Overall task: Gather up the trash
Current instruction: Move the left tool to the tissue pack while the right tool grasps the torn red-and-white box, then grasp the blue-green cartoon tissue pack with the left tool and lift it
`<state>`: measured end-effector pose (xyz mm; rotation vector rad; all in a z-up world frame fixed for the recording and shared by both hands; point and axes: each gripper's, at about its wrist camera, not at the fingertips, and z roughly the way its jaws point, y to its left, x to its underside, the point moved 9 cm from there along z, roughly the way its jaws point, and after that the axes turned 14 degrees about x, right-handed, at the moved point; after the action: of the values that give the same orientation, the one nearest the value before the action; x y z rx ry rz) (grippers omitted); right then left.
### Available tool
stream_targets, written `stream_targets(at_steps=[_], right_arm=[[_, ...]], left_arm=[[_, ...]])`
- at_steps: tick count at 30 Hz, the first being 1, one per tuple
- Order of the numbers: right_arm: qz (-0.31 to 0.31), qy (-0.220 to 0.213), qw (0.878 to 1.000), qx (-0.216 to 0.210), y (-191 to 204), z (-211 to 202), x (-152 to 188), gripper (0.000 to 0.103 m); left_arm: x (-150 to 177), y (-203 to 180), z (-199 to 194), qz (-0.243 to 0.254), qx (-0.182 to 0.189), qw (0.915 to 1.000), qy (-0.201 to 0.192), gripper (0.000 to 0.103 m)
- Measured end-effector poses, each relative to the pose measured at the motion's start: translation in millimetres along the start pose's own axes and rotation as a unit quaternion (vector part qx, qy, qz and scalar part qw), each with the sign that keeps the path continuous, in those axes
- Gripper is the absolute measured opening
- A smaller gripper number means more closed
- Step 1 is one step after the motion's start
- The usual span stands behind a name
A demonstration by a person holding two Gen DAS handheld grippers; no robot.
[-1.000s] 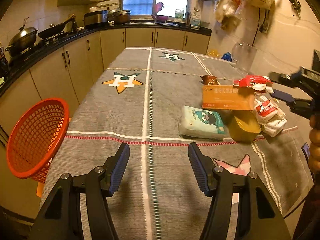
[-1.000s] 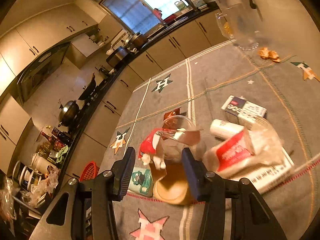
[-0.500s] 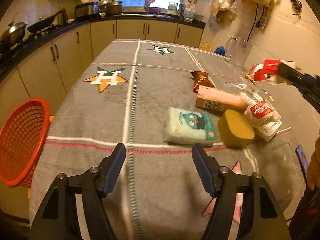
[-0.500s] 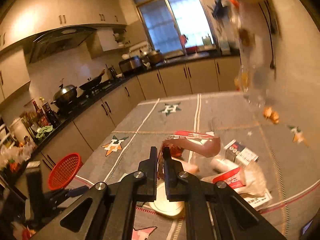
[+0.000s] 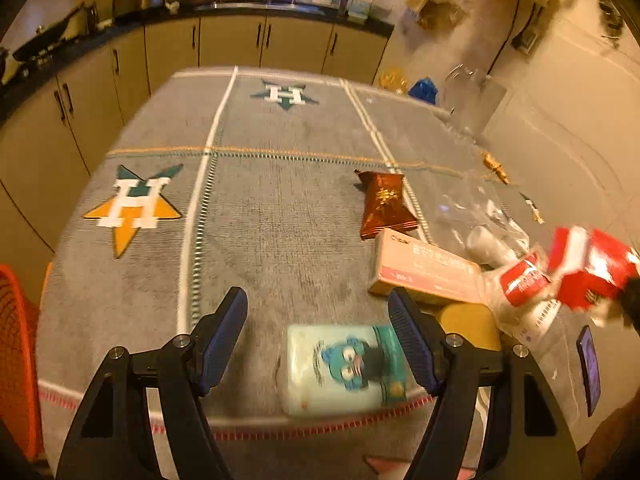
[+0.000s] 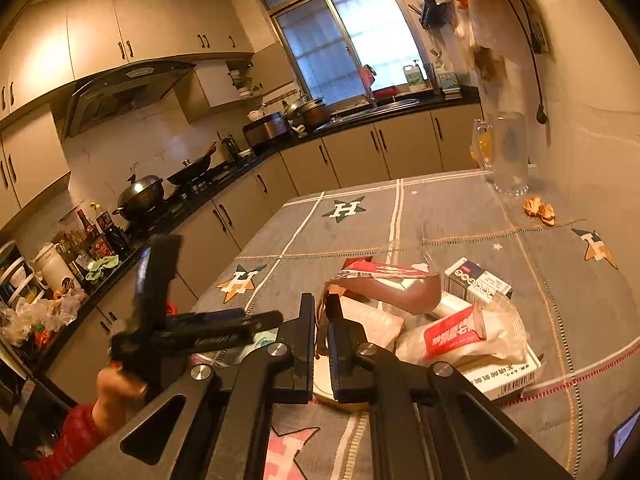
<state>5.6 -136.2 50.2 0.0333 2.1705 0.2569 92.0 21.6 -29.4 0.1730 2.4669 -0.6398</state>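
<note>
Broadly laid out: gray star-patterned desk (image 5: 280,208) under a heap of trash at its right side, orange basket (image 5: 16,360) hanging off the left edge, well apart from the heap. Risky from here, probably: thin pinch on a floppy red wrapper (image 6: 384,280), liable to slip loose on the way across to the basket. Right tool (image 6: 320,336) pressed together on the wrapper's edge, wrapper lifted clear above the pile. Left tool (image 5: 316,340) spread wide and holding nothing, poised over the pale blue tissue pack (image 5: 340,368), not yet touching. Also nearby: pink box (image 5: 424,268), brown snack packet (image 5: 384,208).
</note>
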Motion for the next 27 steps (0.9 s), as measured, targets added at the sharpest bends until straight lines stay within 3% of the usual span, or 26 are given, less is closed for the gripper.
stream_targets(at_steps=[4, 10, 18, 21, 27], right_arm=[[0.005, 0.008, 1.000, 0.001, -5, 4, 4, 0.007], [0.015, 0.015, 1.000, -0.005, -10, 7, 6, 0.007], [0.017, 0.019, 1.000, -0.010, -13, 6, 11, 0.007], [0.017, 0.019, 1.000, -0.013, -12, 5, 11, 0.007], [0.011, 0.020, 1.000, -0.016, -10, 1, 15, 0.007]], left_arm=[[9, -6, 14, -0.003, 0.043, 0.9985, 0.034, 0.072], [39, -35, 9, 0.066, 0.058, 0.9941, 0.063, 0.072], [100, -71, -13, 0.186, 0.045, 0.9778, 0.086, 0.072], [103, -72, -12, 0.193, 0.031, 0.9769, 0.086, 0.077], [101, -69, 7, 0.177, -0.005, 0.9805, 0.086, 0.075]])
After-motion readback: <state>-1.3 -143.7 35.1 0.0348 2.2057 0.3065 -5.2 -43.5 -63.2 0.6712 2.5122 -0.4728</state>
